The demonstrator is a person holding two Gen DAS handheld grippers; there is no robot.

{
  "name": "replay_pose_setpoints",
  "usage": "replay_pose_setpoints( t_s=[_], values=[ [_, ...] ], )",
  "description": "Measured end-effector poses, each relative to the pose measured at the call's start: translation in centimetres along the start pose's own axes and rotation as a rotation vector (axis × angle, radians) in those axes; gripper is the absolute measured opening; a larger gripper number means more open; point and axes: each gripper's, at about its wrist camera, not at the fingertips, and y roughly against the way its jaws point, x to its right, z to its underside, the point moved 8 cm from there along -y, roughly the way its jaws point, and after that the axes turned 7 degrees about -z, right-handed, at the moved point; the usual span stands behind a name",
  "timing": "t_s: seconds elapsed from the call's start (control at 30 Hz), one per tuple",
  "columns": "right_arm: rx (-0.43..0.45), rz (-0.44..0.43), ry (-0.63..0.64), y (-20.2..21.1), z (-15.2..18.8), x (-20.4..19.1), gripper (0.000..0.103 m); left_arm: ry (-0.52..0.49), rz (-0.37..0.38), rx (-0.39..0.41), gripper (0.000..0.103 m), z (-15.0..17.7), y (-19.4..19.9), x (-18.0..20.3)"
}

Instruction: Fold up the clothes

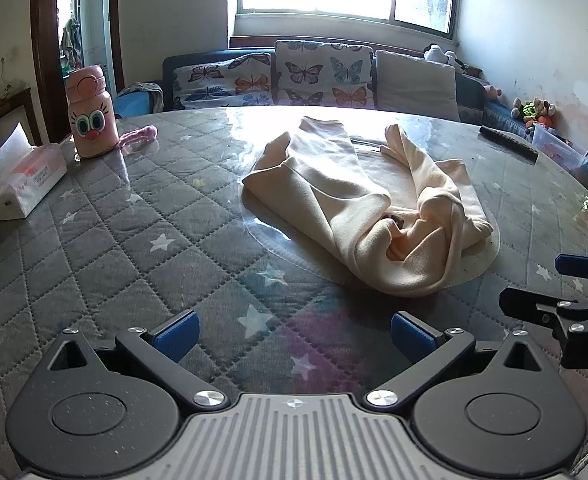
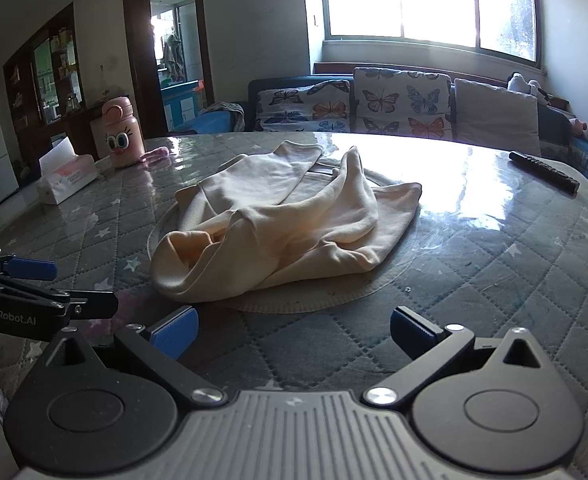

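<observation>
A cream-coloured garment [image 1: 374,204] lies crumpled in a loose heap on a round mat in the middle of the table; the right wrist view shows the same garment [image 2: 285,220] straight ahead. My left gripper [image 1: 294,336] hovers short of its near edge, jaws wide and nothing between the blue pads. My right gripper [image 2: 291,332] stands the same way, open and bare, a little short of the cloth. Each gripper shows at the edge of the other's view: the right gripper [image 1: 542,284] at the left view's right edge, the left gripper [image 2: 81,286] at the right view's left edge.
The table [image 1: 133,240] has a grey quilted cover with stars under clear plastic. A pink bottle [image 1: 91,116] and a tissue box [image 1: 25,176] stand at the far left. A dark remote [image 1: 508,144] lies at the far right. A sofa with butterfly cushions [image 1: 322,74] stands behind the table.
</observation>
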Motion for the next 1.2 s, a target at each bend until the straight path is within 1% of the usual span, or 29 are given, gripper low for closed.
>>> replay_pose_setpoints(
  t_s=[0.13, 0.23, 0.37, 0.87, 1.2],
  values=[
    [-0.004, 0.003, -0.001, 0.1, 0.1, 0.0, 0.103, 0.013, 0.011, -0.005, 0.103, -0.2, -0.2, -0.5],
    [-0.012, 0.001, 0.010, -0.4, 0.7, -0.8, 0.103, 0.010, 0.013, -0.007, 0.103, -0.1, 0.2, -0.7],
    [-0.022, -0.009, 0.004, 0.0, 0.7, -0.8, 0.103, 0.003, 0.021, -0.003, 0.103, -0.2, 0.4, -0.7],
    [-0.023, -0.010, 0.004, 0.6, 1.1, -1.2, 0.103, -0.007, 0.021, 0.003, 0.103, 0.4, 1.0, 0.2],
    [-0.025, -0.027, 0.011, 0.5, 1.2, -1.5, 0.103, -0.009, 0.016, 0.004, 0.103, 0.3, 1.2, 0.4]
  ],
)
